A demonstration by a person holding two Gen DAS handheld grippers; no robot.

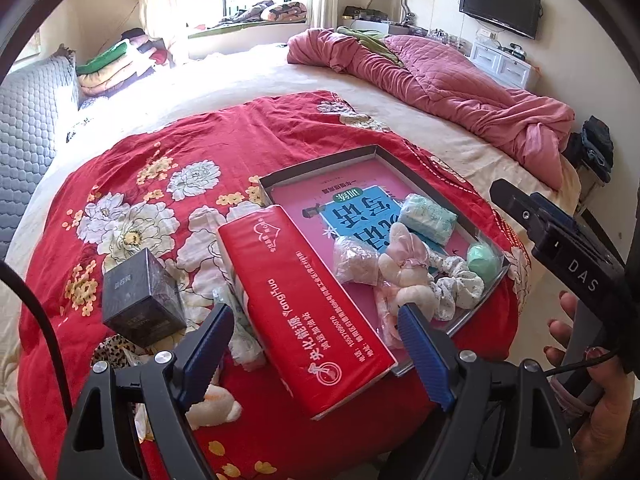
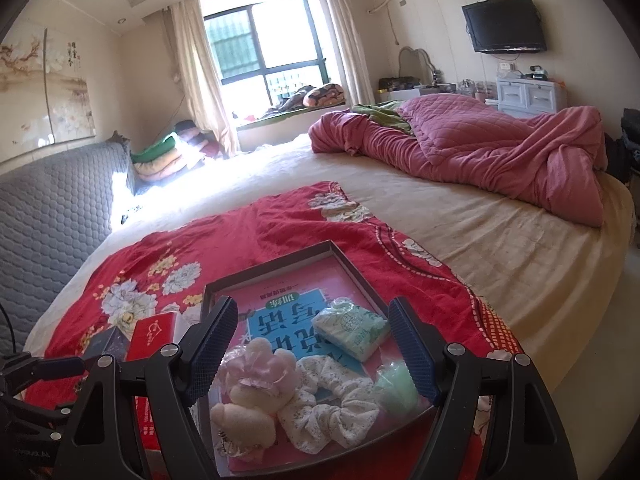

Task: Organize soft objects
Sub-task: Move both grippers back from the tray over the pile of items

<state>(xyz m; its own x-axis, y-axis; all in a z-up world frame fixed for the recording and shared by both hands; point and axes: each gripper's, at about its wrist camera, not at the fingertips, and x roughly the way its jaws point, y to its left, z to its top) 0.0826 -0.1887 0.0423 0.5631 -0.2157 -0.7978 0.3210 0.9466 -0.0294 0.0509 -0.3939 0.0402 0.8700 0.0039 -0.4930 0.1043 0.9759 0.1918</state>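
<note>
a: i run both rigs from here. starting far left: the black box [image 1: 138, 298] sits on the red floral blanket [image 1: 168, 152], with a leopard-print scrap [image 1: 116, 350] and a cream plush toy [image 1: 214, 404] near my left gripper [image 1: 316, 344]. its jaws stand wide and hold nothing.

b: and the red tissue pack [image 1: 304, 312]?

a: it lies right between those open jaws, its right edge leaning on the rim of the tray [image 1: 320, 162]. i judge that as the main risk: if i nudge the pack, it could tip the tray or slide onto the soft pieces.

b: where do the soft things sit?

a: in the near part of the tray, on the pink book [image 2: 280, 292]: the pink bunny plush [image 2: 256, 376], the floral scrunchie [image 2: 336, 404], the pale tissue packet [image 2: 352, 330], the green pouch [image 2: 396, 390]. the right gripper [image 2: 324, 352] hovers over them, jaws wide, empty.

b: anything else?

a: the pieces crowd together, so a closing grip could catch two at once. the blanket is soft, so pressing down may rock the tray.

b: room to move?

a: far half of the tray is free, and open bed [image 2: 460, 216] lies to the right before the pink quilt [image 2: 500, 148]. the bed's right edge drops off.
</note>
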